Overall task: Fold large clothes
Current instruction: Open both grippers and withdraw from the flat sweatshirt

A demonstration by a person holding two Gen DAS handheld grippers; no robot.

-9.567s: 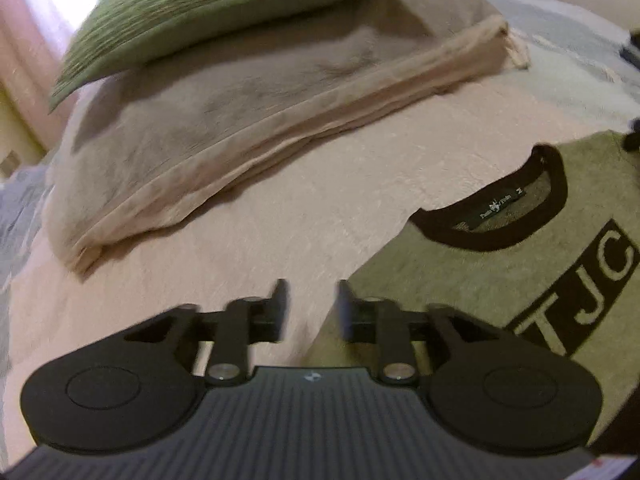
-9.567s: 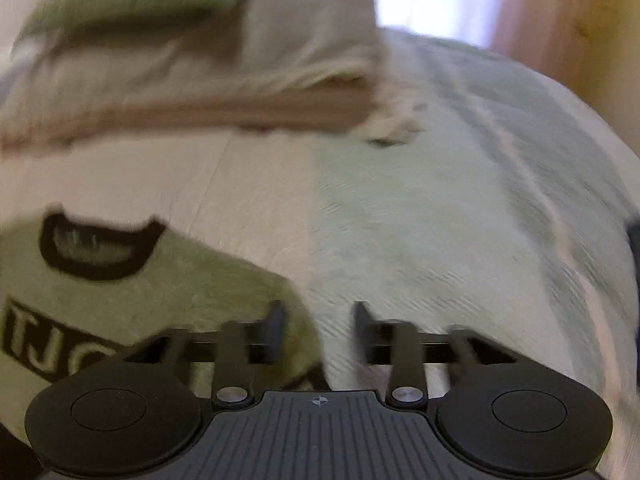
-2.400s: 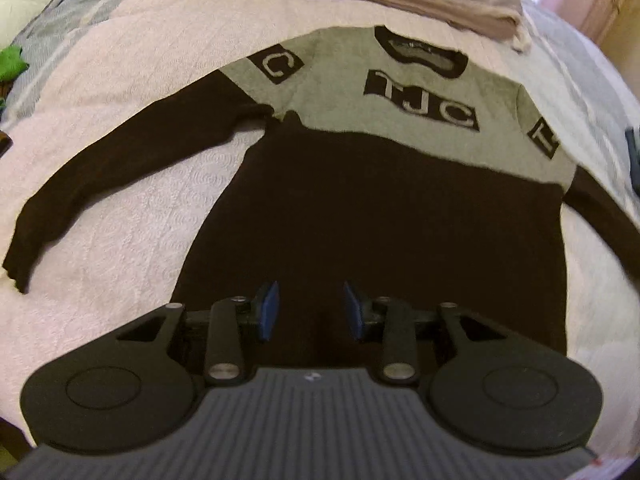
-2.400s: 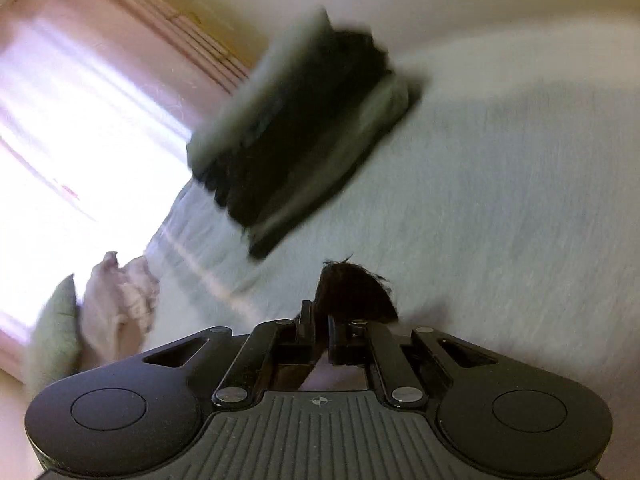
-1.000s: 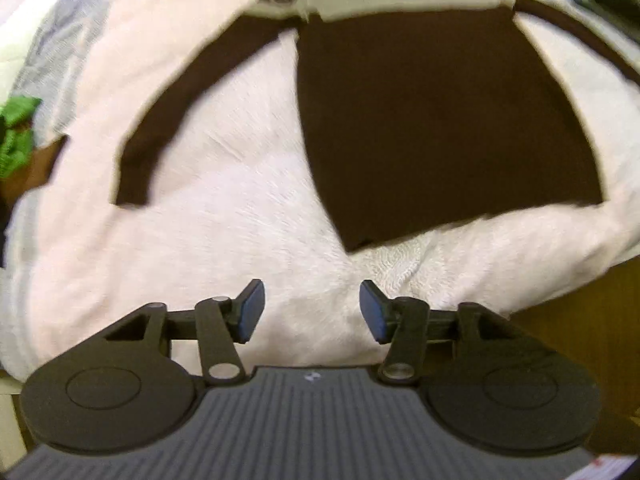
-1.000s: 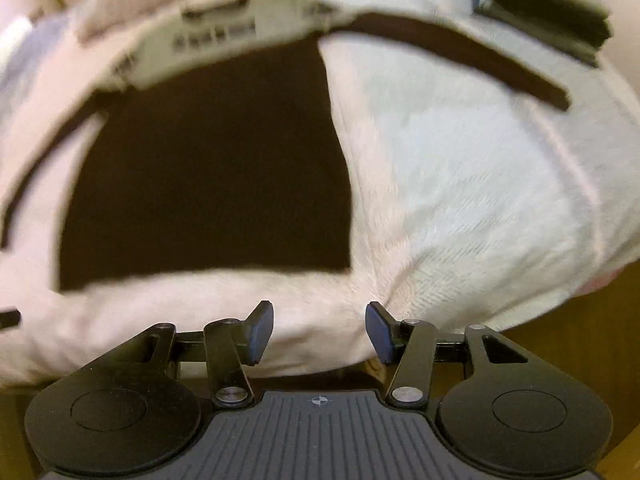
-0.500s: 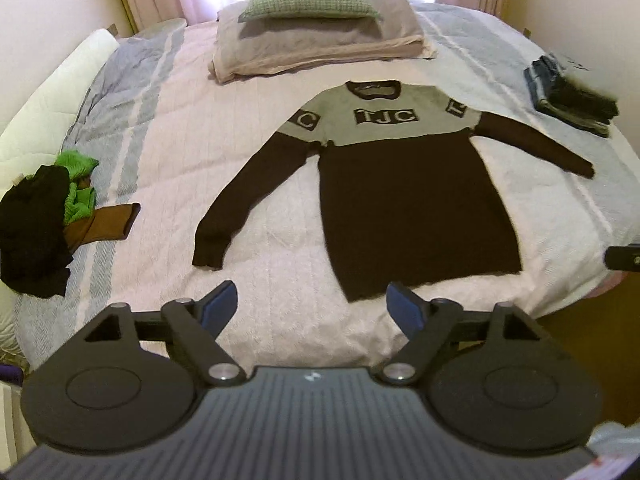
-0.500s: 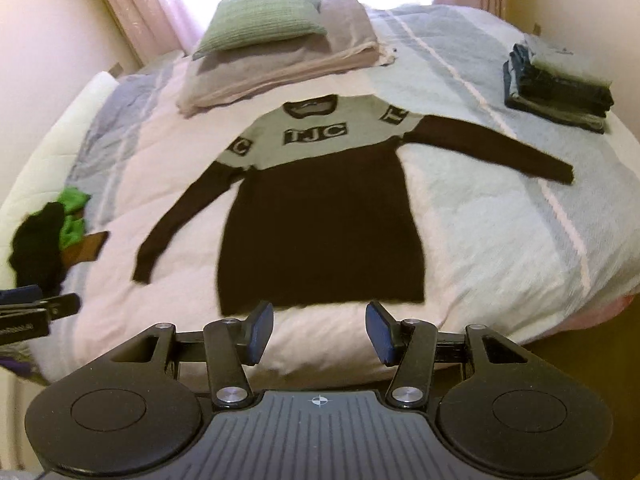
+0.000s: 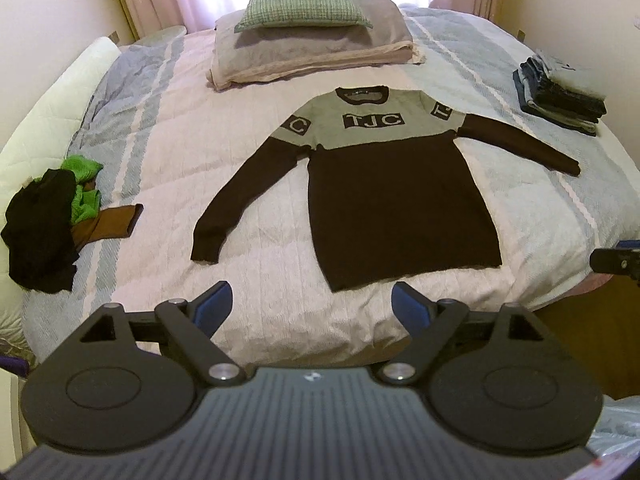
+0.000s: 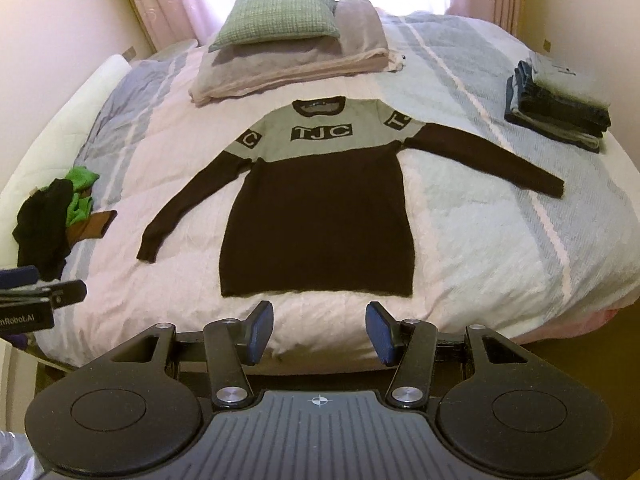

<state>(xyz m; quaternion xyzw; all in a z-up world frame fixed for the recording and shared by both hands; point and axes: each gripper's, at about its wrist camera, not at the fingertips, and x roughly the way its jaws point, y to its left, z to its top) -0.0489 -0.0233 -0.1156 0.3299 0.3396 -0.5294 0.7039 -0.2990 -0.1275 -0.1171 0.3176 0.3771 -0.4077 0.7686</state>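
**Garment Spread Flat; Both Grippers Raised Clear**

Both grippers now stand higher and farther from the bed than one second ago, when only the hem end of the garment filled each view; the whole bed is now visible.

The long dark-brown knit sweater dress with a grey "TJC" yoke (image 9: 400, 200) lies flat, face up, at the middle of the bed, collar toward the pillows, hem toward the foot edge. Both sleeves are spread outward and down, which exposes every fold line.

The left gripper (image 9: 308, 306) has its blue-padded jaws opening, with nothing between them. The right gripper (image 10: 320, 332) has its jaws spread and empty. Neither touches the fabric; the raised stance appears to serve as a survey before the first fold, which is not yet made.

The pink-and-blue striped quilt (image 9: 160, 128) gives a broad flat work surface. A stack of folded denim and grey clothes (image 10: 556, 108) sits near the right edge, probably finished items. A crumpled heap of black, green and tan clothes (image 9: 52, 216) lies at the left edge, probably awaiting folding. A green checked cushion (image 9: 300, 0) rests on a folded beige blanket (image 9: 316, 52) at the head.
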